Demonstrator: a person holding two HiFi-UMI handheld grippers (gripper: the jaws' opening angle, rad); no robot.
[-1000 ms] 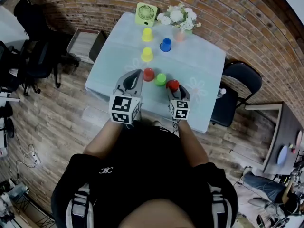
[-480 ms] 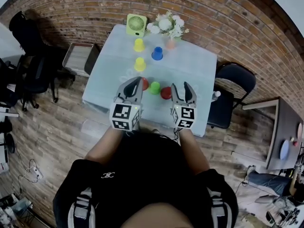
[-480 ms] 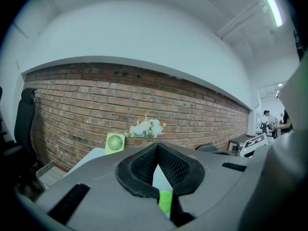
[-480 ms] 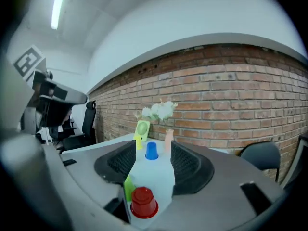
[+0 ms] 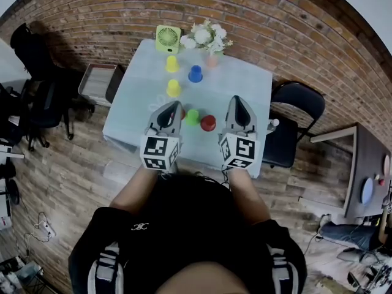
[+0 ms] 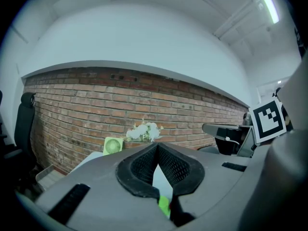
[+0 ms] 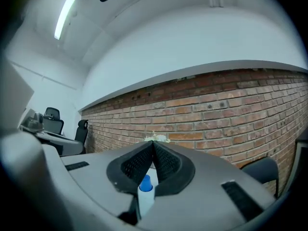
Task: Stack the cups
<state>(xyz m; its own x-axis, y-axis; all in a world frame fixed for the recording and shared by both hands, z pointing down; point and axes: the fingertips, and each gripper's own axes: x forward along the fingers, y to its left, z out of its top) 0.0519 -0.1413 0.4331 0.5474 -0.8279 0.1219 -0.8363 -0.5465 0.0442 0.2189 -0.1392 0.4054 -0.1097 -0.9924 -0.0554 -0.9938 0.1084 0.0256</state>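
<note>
As both hang over the table [image 5: 245, 78], the left gripper [image 5: 174, 107] is closed, empty; the right gripper [image 5: 237, 100] has just shut on nothing. Only the head view shows the red cup [image 5: 208, 122].

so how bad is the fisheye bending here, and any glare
Head view: strong fisheye, the brick wall bows into an arc, light even. Left gripper view: ceiling light glares at top right. Right gripper view: another light strip at top left, corners vignetted dark.
</note>
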